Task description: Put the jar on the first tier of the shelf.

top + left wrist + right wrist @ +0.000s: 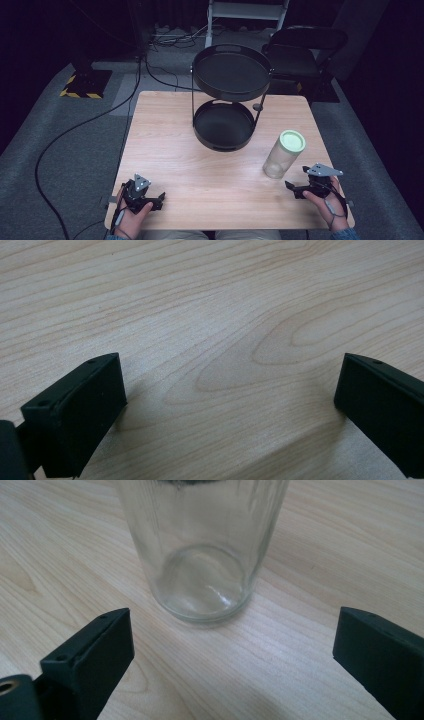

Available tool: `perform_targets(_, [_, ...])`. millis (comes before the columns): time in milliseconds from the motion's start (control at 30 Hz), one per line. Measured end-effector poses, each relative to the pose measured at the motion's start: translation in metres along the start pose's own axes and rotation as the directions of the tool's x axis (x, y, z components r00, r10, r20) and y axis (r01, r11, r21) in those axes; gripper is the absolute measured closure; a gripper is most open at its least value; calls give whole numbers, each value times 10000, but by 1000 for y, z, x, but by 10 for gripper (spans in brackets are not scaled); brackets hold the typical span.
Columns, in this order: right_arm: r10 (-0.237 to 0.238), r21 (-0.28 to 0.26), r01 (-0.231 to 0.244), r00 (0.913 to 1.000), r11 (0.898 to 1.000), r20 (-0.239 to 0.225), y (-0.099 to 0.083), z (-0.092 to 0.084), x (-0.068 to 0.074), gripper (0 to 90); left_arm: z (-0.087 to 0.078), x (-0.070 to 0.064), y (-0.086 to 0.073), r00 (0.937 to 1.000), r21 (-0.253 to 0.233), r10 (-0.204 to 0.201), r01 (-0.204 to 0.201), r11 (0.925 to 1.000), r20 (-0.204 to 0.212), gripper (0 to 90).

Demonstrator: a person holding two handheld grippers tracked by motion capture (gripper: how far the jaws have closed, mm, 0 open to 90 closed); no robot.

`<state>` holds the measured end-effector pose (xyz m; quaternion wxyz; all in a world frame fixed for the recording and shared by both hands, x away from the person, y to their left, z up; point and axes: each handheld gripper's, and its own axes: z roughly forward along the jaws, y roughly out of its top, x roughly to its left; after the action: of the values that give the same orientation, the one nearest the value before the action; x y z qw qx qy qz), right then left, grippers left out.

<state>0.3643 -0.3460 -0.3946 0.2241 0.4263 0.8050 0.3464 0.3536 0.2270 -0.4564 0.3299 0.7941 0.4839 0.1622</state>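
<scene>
A: Woodgrain first. We see a pale tabletop [200, 165], matte, w/ long wavy grain and an oval knot pattern close under the left gripper [230, 390]. Square-ish top, rounded corners.

B: Agreed. We've got that left gripper [150, 200] at the near-left corner, held in a hand [132, 215], grey three-cornered plate on top. Jaws spread wide, flat black blocky pads, bare wood betw. them.

A: Right gripper [297, 189] sits at the near-right edge, in the other hand [327, 205]. Its jaws are spread wide too, pinching nothing.

B: And the glass jar [282, 155]? We see it upright on the wood, just beyond the right gripper, apart from the jaws. Clear cylinder, faint vertical ribbing on the wall, round thick base, pale green lid [292, 141] on top.

A: In the right gripper view the jar [202, 555] stands centred ahead of the jaw gap, not touching either pad.

B: Mid-table at the far side we see a two-tier black rack [227, 95]: two round shallow metal-looking trays w/ raised rims, thin upright rods, both trays empty. Well apart from the jar.

A: Beyond the table: grey carpet, black cable, a dark chair [300, 55].
</scene>
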Motion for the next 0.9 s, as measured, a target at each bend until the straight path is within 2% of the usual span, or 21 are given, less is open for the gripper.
perform_targets(367, [50, -569, -37, 9997, 9984, 237, 12, 0, -1, 29, 0, 0, 0, 10000, 3, -11, 11, 10000, 1, 1])
perform_targets(900, [113, -1364, -97, 9999, 9906, 110, 31, 5, 4, 28, 0, 0, 0, 10000, 6, -9, 9, 10000, 2, 1])
